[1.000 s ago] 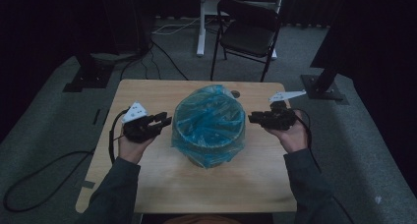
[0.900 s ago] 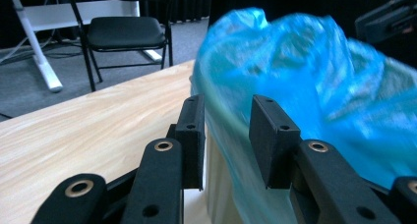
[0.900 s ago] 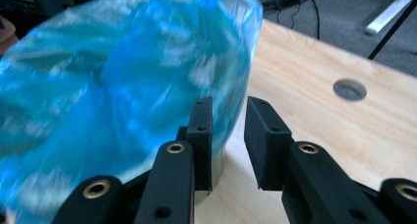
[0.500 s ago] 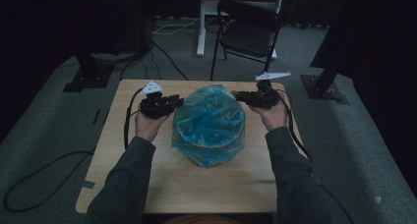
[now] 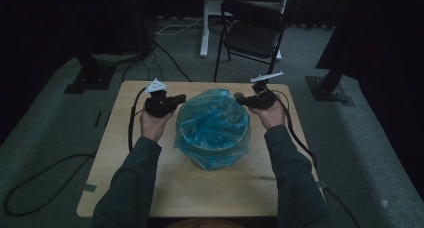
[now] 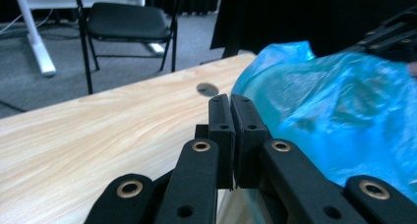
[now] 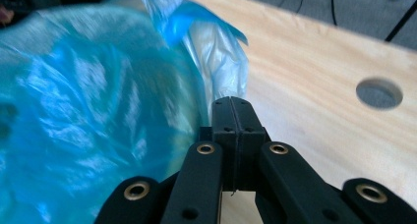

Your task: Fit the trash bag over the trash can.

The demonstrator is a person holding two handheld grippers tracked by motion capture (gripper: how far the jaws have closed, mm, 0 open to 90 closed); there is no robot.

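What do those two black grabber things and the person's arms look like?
The left gripper and right gripper are black, with flat jaws on arms with brass-ringed holes. Each carries a pale three-cornered plate on top and trails a black cable. The person wears long dark grey-green sleeves.

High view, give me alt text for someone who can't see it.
A person's two hands hold black grippers against opposite sides of a blue plastic bag lining a round bin on a wooden table: left gripper, right gripper. A black chair stands behind.
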